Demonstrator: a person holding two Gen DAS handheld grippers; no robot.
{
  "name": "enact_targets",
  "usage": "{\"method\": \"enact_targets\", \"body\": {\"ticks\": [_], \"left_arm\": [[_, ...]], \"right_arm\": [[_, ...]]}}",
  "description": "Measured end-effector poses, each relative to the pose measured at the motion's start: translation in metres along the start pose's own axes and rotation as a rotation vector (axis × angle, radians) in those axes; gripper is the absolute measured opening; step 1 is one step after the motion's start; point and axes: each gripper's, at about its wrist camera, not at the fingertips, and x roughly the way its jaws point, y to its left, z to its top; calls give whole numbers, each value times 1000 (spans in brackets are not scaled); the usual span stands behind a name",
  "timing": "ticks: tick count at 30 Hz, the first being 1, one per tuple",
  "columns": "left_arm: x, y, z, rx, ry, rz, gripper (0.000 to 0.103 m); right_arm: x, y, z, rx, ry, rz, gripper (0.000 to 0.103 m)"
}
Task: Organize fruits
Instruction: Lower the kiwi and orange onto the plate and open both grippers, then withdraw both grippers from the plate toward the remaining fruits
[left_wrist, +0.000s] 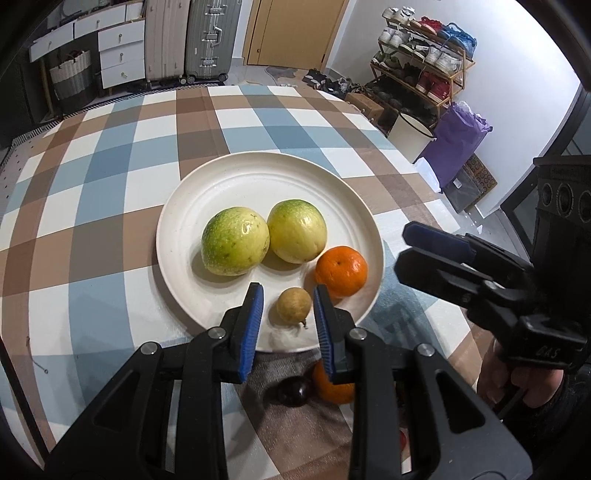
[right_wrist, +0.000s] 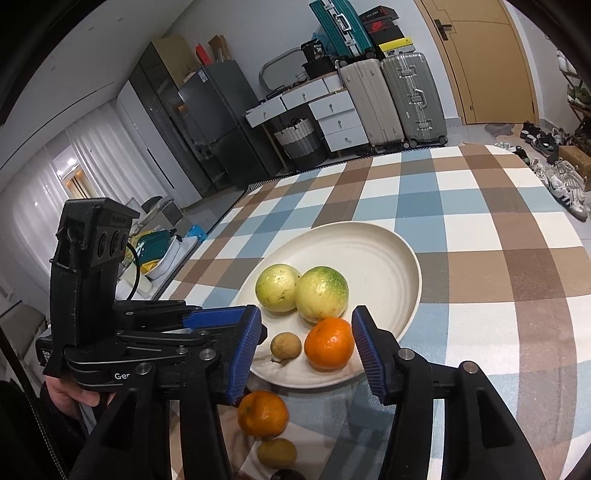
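A cream plate (left_wrist: 258, 177) (right_wrist: 376, 254) on the checked tablecloth holds two yellow-green guavas (left_wrist: 234, 242) (left_wrist: 297, 230), an orange (left_wrist: 341, 270) (right_wrist: 328, 343) and a small tan fruit (left_wrist: 293, 305) (right_wrist: 285, 344). My left gripper (left_wrist: 288, 299) is open, its fingers either side of the small tan fruit, apart from it. My right gripper (right_wrist: 304, 326) is open above the plate's near rim, around the orange; it also shows in the left wrist view (left_wrist: 413, 247). Off the plate lie a second orange (right_wrist: 263, 413) (left_wrist: 332, 384), a brownish fruit (right_wrist: 277, 452) and a dark plum (left_wrist: 294, 391).
The table's edges run close on the left and far side. Suitcases (right_wrist: 391, 99), a drawer unit (left_wrist: 122, 51), a woven basket (right_wrist: 301, 142), a shoe rack (left_wrist: 421, 62) and a purple bag (left_wrist: 456, 144) stand on the floor around.
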Motion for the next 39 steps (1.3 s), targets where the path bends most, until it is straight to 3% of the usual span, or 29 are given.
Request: {"method": "enact_targets", "body": {"ticks": [4,6,9,19,21,25,39], "left_arm": [[-14,-4,-8,3,-21,8,25],[-21,-6,-13,4,-32,11,27],[-35,-10,-22,6,-56,21,36],[-79,-20,-53,5,-124,43,57],[-87,-21,-58,5,-135,45,63],[-102,-23,-70,-6,-160,56,77],[-121,-40,-102,-2,-177,44,86]], "right_arm": [[-13,7,-1,-17,-30,-5,65],[-19,11,-2,-24,-40,-13,72],[-29,18,-4,-33,-61,-19,80],[-59,45,-17,-82,-107,-28,88],[-65,50,-21,-92,-113,-34,94],[-75,59,-29,-105,-125,-43,95],[-105,75,-53,-135,-156,-64,98]]}}
